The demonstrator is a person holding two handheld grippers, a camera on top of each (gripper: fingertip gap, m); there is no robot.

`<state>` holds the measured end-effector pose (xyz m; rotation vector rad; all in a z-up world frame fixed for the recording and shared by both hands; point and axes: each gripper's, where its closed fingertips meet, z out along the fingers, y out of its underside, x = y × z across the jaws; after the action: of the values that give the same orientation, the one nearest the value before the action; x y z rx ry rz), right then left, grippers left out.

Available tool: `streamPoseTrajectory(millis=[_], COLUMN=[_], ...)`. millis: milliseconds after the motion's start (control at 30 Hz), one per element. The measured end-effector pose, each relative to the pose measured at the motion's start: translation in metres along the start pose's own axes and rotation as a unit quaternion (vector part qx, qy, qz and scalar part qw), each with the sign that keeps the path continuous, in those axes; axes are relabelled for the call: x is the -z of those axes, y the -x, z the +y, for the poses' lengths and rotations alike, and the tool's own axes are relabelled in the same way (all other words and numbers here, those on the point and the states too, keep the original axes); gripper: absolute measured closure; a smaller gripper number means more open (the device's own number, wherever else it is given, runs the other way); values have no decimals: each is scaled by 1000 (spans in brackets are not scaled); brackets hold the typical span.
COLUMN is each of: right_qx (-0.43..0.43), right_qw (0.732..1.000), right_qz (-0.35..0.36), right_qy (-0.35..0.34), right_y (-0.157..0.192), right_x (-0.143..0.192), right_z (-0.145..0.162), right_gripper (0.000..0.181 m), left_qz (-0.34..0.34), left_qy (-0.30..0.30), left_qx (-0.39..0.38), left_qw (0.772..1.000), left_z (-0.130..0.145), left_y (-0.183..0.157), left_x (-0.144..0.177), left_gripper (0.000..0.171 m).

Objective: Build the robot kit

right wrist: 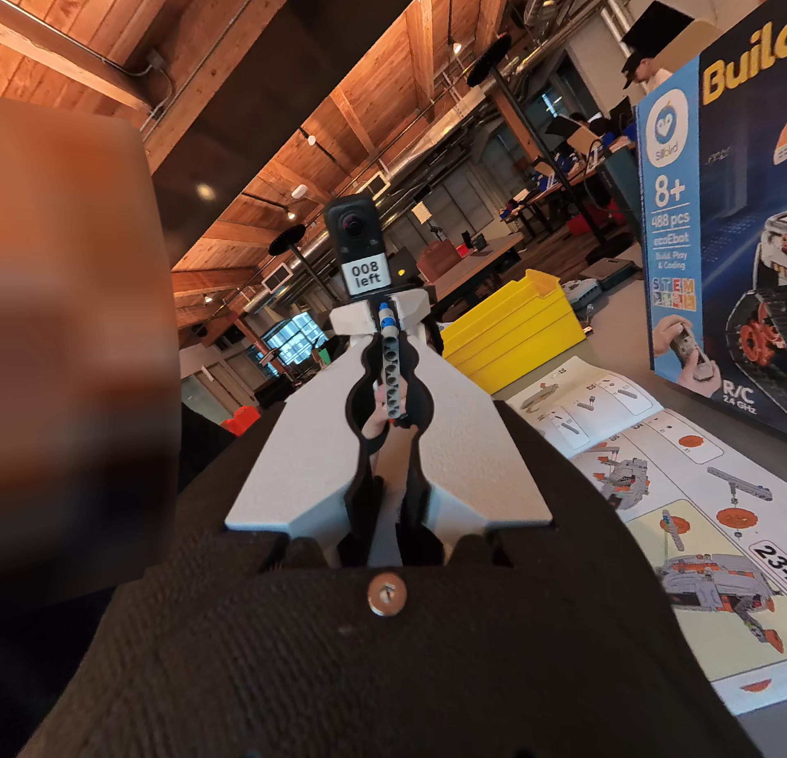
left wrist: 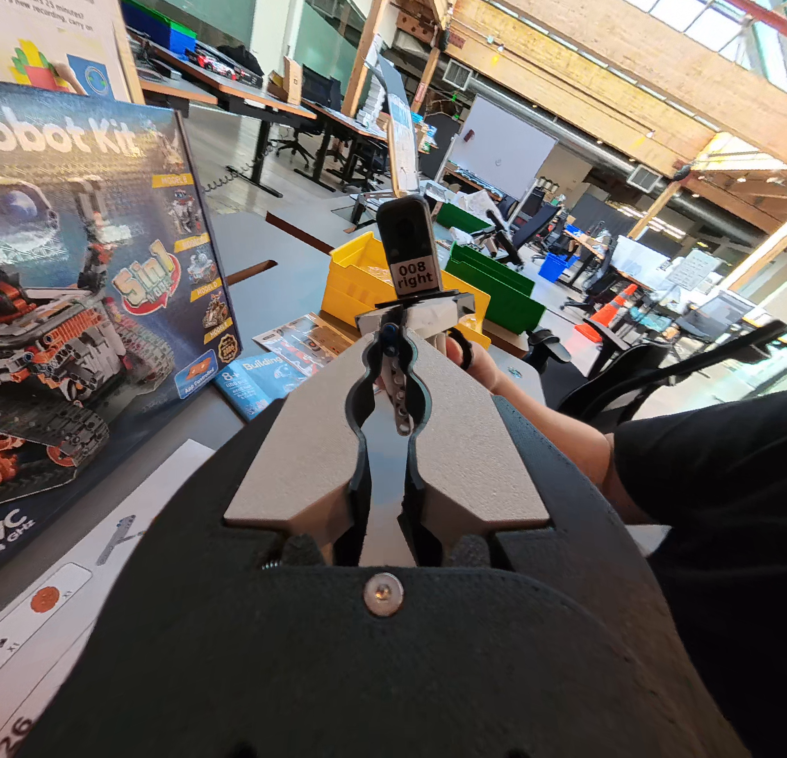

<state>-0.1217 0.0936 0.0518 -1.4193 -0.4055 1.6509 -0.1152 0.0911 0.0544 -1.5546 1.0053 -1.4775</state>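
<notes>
Timber beams and ducting run over a wide workshop of desks and chairs; your grey counter (left wrist: 272, 282) carries a blue kit box (left wrist: 106, 269) at the left, a yellow bin (left wrist: 353, 277) farther off, and an open instruction booklet (right wrist: 664, 503) near you; your two tools meet tip to tip above it. Your left hand-held gripper (left wrist: 389, 379) is clenched on a grey perforated beam (left wrist: 398, 397), which stands between its fingers with a blue pin (left wrist: 388, 333) at the far end; your right hand-held gripper (right wrist: 389, 379) clamps the same beam from the opposite side.
</notes>
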Motion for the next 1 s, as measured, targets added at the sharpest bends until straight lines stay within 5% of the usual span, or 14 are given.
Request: streamPoseTrajectory(millis=[300,600,1000], right_qx=[74,1,35], right_qw=[993,1000,996], right_qz=[84,-13,50], right_qy=[-26,5,64], right_y=[-14,2,-13], right_x=[1,4,1], right_z=[-7,0,16], right_gripper=[176,176,176], left_qz=[-71,87,30], left_qy=[-14,-39,-24], left_qx=[-41,115,85], left_qw=[997,989,996], left_z=[-2,-1,7], left_y=[13,-2,11], left_x=[-4,-3,-12], left_gripper=[165,166,166])
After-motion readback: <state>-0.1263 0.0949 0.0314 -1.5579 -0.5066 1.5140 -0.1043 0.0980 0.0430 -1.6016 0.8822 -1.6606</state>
